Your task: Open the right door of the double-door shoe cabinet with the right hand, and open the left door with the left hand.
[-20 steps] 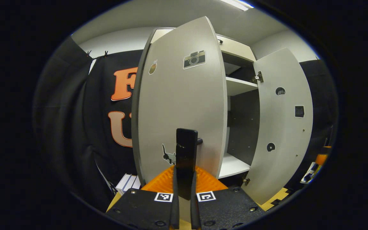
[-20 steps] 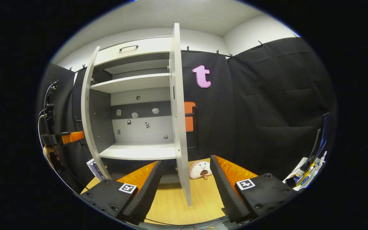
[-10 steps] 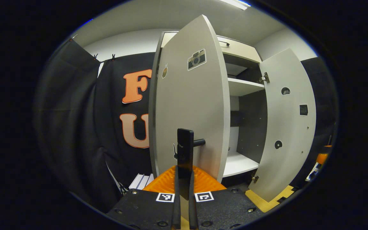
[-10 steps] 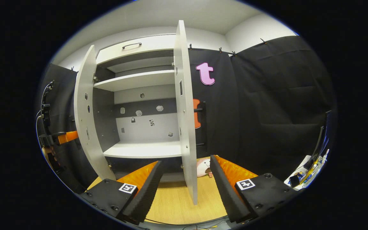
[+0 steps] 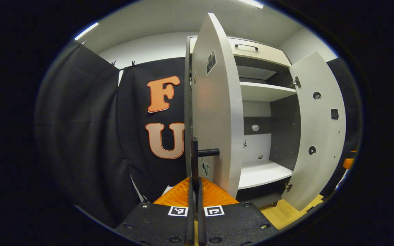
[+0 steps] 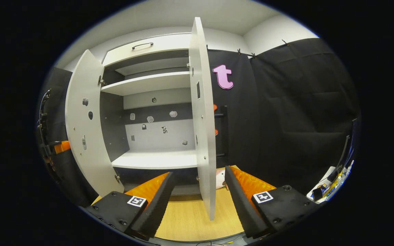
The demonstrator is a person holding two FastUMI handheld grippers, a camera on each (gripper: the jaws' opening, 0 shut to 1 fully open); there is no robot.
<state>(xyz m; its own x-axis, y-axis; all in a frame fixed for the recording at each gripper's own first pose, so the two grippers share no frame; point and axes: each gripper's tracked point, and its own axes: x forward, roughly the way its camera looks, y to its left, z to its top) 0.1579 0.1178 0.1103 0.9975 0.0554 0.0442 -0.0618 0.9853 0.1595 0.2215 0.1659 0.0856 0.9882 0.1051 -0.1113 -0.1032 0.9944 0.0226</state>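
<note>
Swung further out than a second ago, the left door [image 5: 214, 119] of the shoe cabinet [image 5: 262, 92] now stands almost edge-on in the left gripper view, where earlier its whole front face was turned to the camera. The left gripper [image 5: 194, 191] has its fingers [image 5: 189, 205] clenched tight on the door's black handle [image 5: 194, 160], which rises upright from between them, its short post running across to the door face. In the right gripper view that same door appears at the left with its inner face turned toward the camera, more of it showing than before. The right door [image 6: 204, 119] stands wide open, seen nearly edge-on, its lower edge above the wooden floor [image 6: 186, 218] between the fingers of the right gripper [image 6: 198, 198]. Those fingers [image 6: 156, 198] are spread well apart and touch nothing. Inside the cabinet a white upper shelf [image 6: 145, 83] and a lower shelf [image 6: 156, 160] are in plain sight. A pale plush toy [image 6: 220, 176] lies on the floor just behind the right door.
</note>
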